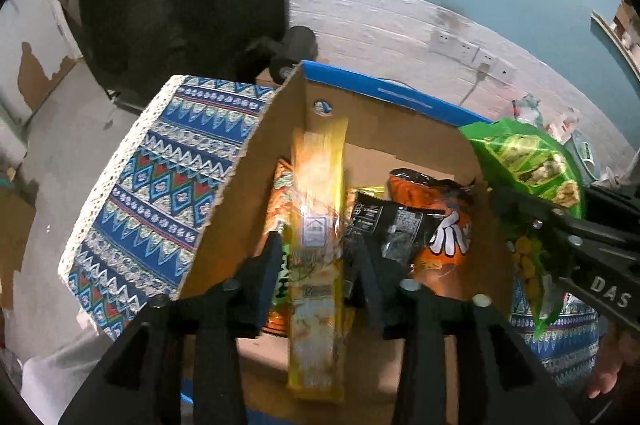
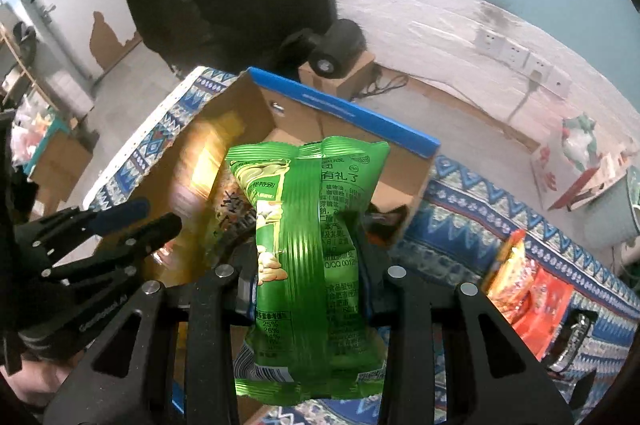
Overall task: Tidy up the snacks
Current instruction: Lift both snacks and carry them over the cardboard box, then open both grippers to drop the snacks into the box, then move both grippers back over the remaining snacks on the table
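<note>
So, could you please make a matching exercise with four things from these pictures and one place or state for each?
Things:
1. green snack bag
2. yellow packet
3. orange and black bag
4. red packet

Places or states:
a. lying on the patterned cloth, outside the box
b. lying in the cardboard box
c. clamped in the right gripper
d. between the fingers of the left gripper, over the box

Pairs: 1-c, 2-d, 3-b, 4-a

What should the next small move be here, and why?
Probably carry the green snack bag forward over the cardboard box and lower it in. The right gripper has it clamped, hanging near the box's front edge. The left gripper, jaws apart, has a yellow packet between them over the box, where orange packets already lie.
</note>
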